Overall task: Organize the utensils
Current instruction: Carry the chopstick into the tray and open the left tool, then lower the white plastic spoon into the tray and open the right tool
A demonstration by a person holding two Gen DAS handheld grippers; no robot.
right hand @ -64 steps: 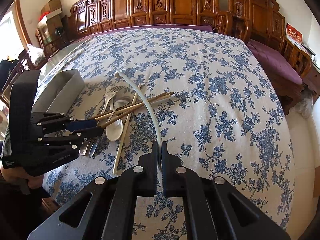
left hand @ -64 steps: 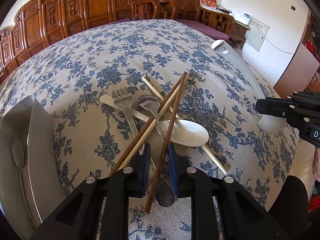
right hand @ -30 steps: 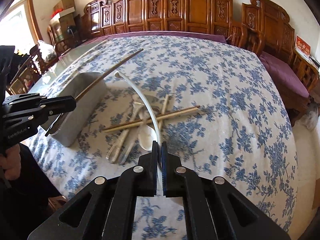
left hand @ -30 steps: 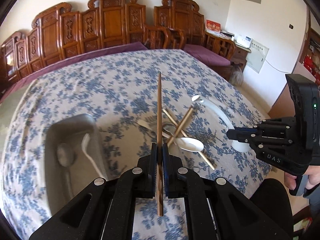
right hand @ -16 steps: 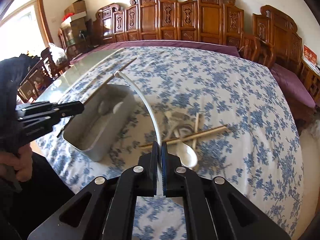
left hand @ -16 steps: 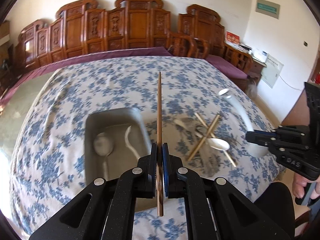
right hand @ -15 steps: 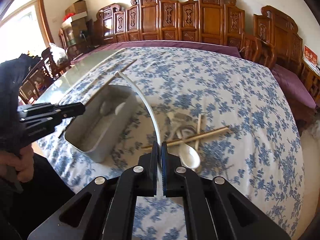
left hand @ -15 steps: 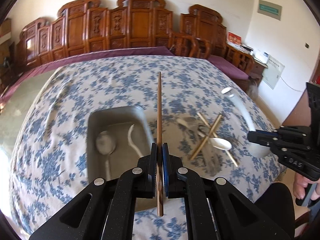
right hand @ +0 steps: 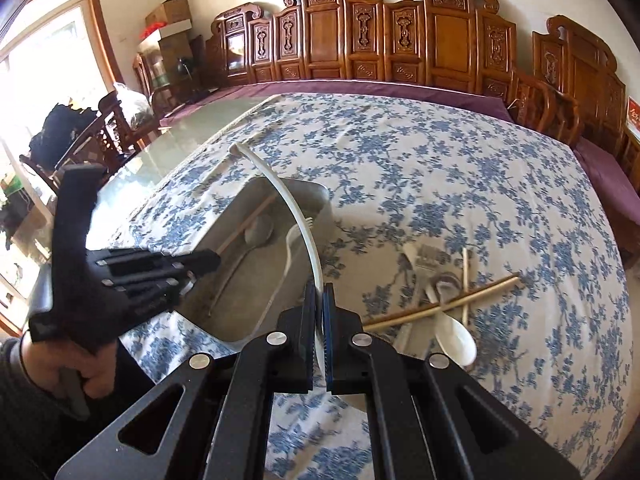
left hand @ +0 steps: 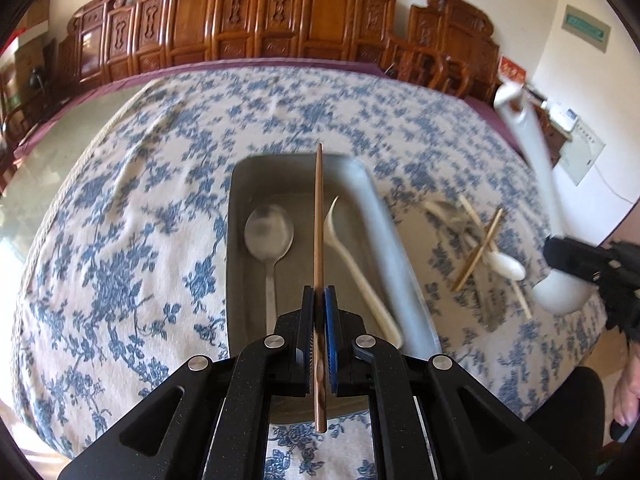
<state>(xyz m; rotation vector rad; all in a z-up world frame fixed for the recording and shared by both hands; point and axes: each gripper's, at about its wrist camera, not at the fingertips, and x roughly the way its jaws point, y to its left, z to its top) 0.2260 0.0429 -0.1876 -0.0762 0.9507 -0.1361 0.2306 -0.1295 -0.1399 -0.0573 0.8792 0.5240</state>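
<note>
My left gripper (left hand: 319,300) is shut on a brown chopstick (left hand: 318,216) and holds it lengthwise above the metal tray (left hand: 240,168). The tray holds a metal spoon (left hand: 268,236) and a white spoon (left hand: 352,260). My right gripper (right hand: 319,292) is shut on a white ladle (right hand: 296,208) by its handle, over the tray's (right hand: 320,196) near right side. The ladle (left hand: 540,184) also shows at the right of the left wrist view. The left gripper (right hand: 200,260) with the chopstick (right hand: 244,224) shows in the right wrist view.
A pile of utensils lies on the blue floral tablecloth right of the tray: pale chopsticks (right hand: 440,304), a white spoon (right hand: 456,336), a metal fork (right hand: 428,260) and a spoon. Carved wooden chairs (right hand: 400,40) line the far side. Bare glass tabletop (right hand: 160,160) lies to the left.
Both grippers have moved left from the pile to over the tray. The chopstick now hangs over the tray's middle and the ladle has come over its right edge.
</note>
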